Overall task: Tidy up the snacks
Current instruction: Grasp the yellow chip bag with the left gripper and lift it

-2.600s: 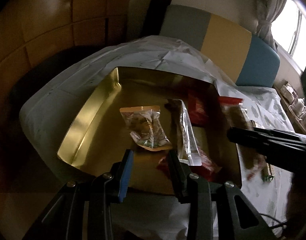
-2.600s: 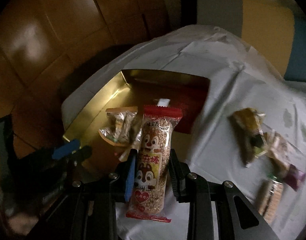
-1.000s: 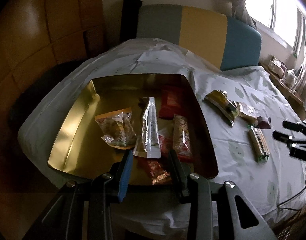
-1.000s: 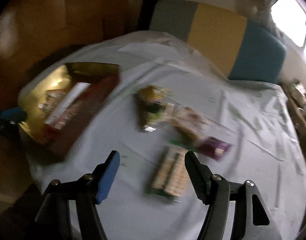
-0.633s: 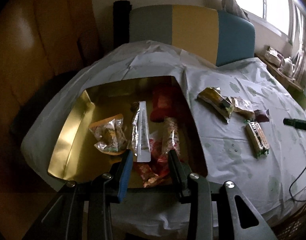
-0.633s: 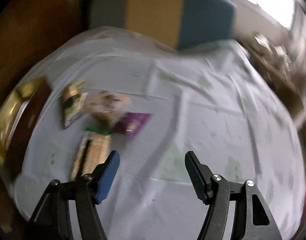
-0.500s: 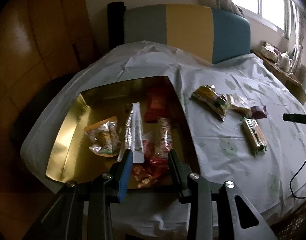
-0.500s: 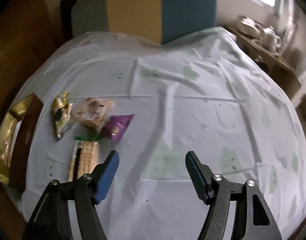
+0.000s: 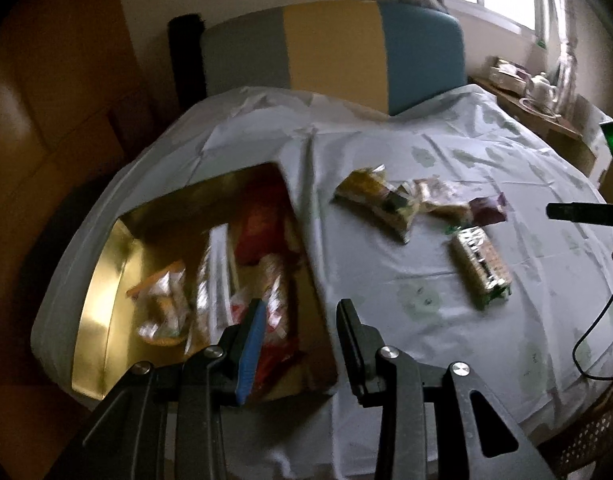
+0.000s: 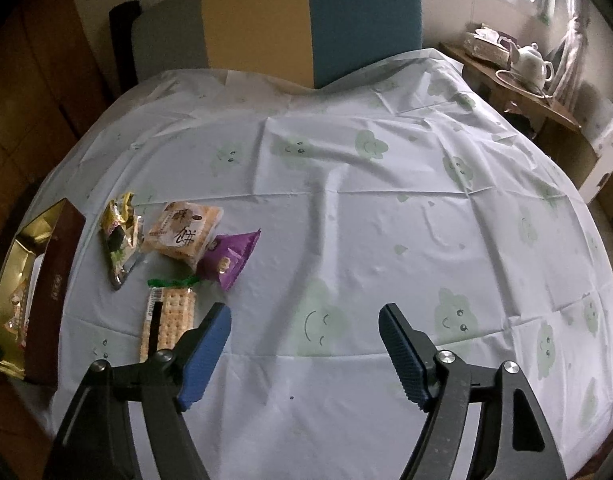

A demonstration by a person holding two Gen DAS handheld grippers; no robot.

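A gold-lined box (image 9: 102,280) with a dark red outer wall (image 10: 50,288) sits at the table's left edge and holds several snack packets (image 9: 274,284). On the cloth to its right lie a yellow-green packet (image 10: 120,236), a beige biscuit packet (image 10: 182,232), a purple packet (image 10: 230,256) and a cracker pack (image 10: 166,320). My left gripper (image 9: 300,312) hovers open and empty over the box's near right corner. My right gripper (image 10: 304,320) is wide open and empty above bare cloth, right of the cracker pack (image 9: 480,264).
A grey, yellow and blue bench back (image 10: 274,20) stands behind the table. A side shelf with a white teapot (image 10: 532,64) is at the far right. A black cable (image 9: 594,336) hangs at the table's right edge. Wooden panelling (image 9: 46,100) is on the left.
My right gripper dropped the red character snack bar into the box, opened wide and swung right over the loose snacks. My left gripper's view shifted right toward the loose packets.
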